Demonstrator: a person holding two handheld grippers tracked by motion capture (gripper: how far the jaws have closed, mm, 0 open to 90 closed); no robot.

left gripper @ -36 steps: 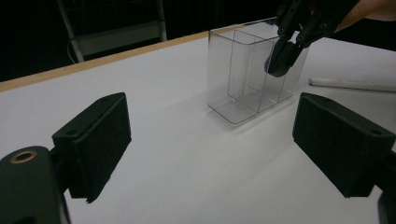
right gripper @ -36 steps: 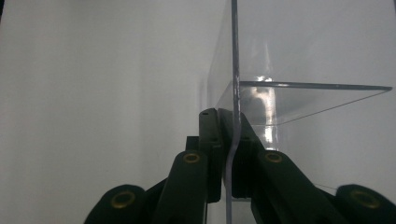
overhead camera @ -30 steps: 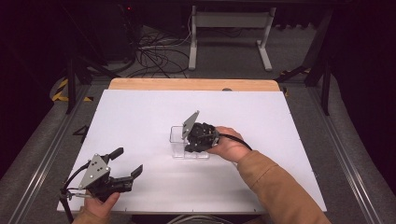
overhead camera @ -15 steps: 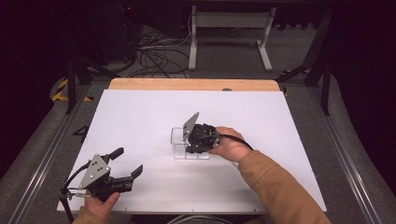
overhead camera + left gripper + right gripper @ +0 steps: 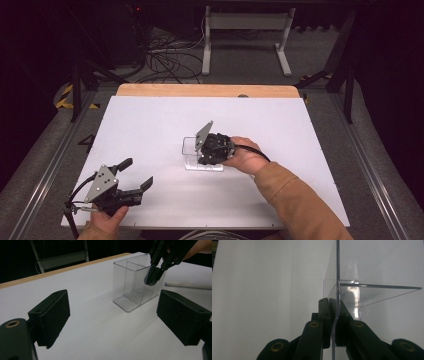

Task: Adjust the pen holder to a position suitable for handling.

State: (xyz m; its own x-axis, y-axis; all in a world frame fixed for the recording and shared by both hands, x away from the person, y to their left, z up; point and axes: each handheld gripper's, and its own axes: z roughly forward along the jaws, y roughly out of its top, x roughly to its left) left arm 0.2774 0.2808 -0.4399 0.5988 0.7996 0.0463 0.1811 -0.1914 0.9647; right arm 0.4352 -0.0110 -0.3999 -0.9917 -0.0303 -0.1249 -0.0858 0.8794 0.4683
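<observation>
Pinching the box's [image 5: 192, 152] wall mid-frame, the right gripper [image 5: 210, 150] is clamped on it. Lower left, the left gripper [image 5: 131, 180] gapes empty; box lies up-right of it.

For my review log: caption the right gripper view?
Right claw shut on a wall of the clear divided box.
</observation>
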